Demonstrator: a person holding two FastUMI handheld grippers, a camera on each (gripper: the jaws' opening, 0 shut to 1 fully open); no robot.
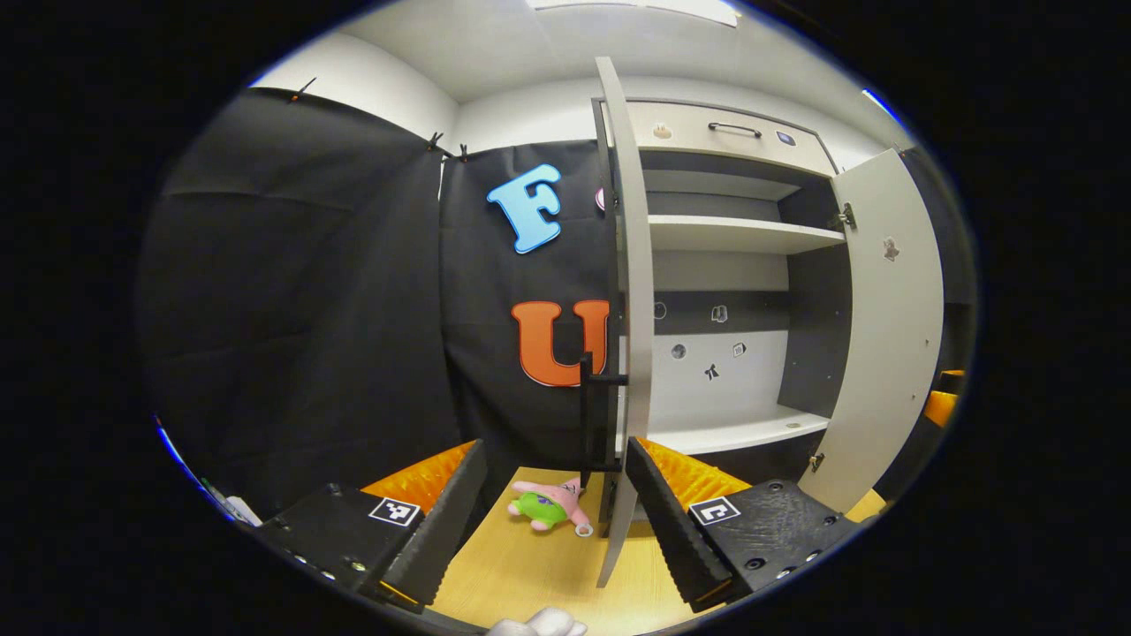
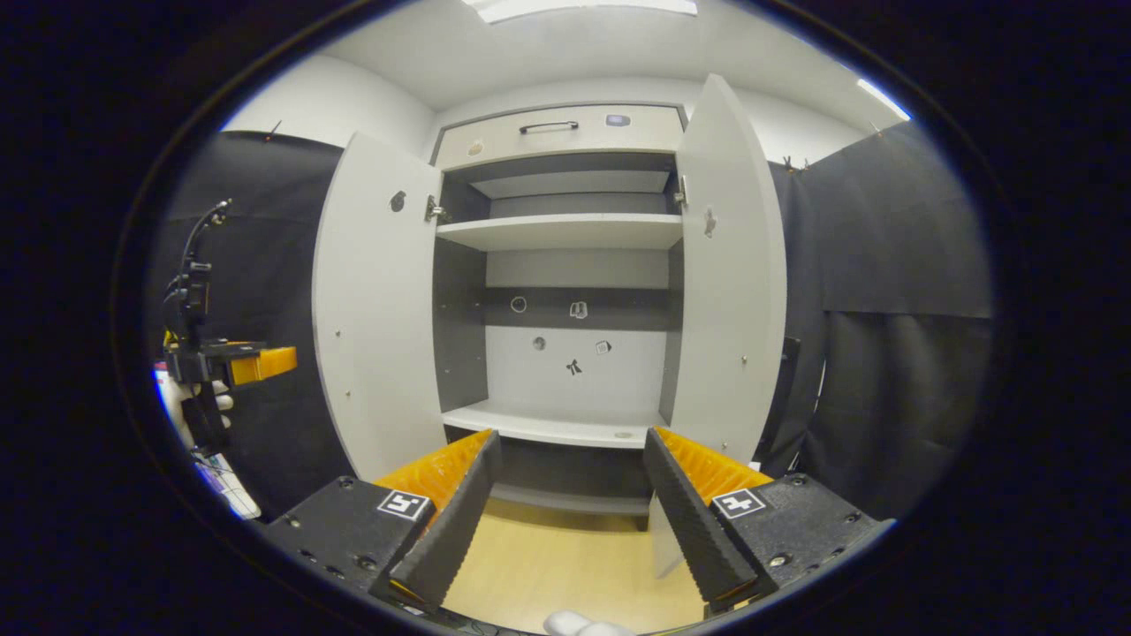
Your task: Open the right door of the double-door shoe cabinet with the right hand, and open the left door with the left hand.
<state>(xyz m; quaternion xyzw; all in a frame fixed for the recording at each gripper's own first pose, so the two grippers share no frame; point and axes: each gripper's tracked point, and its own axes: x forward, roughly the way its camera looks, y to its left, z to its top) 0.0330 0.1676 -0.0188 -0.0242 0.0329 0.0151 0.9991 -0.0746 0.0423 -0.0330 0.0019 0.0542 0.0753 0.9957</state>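
The shoe cabinet (image 2: 565, 231) stands with both doors swung open, its shelves bare. In the right gripper view the left door (image 2: 375, 309) and the right door (image 2: 729, 283) flank the opening. My right gripper (image 2: 565, 521) is open in front of the bottom shelf, touching nothing. Far left, a hand holds my left gripper (image 2: 225, 362) beside the left door. In the left gripper view that left door (image 1: 632, 291) is seen edge-on, with its black handle (image 1: 588, 415) on the outer face. My left gripper (image 1: 561, 530) is open, with the door's lower edge between its fingers, close to the right fingertip (image 1: 680, 539).
A pink and green plush toy (image 1: 548, 508) lies on the wooden floor (image 1: 530, 574) by the left door's foot. A drawer with a bar handle (image 2: 548, 126) tops the cabinet. Small stickers dot the back panel (image 2: 574, 362). Black cloth walls close in on both sides.
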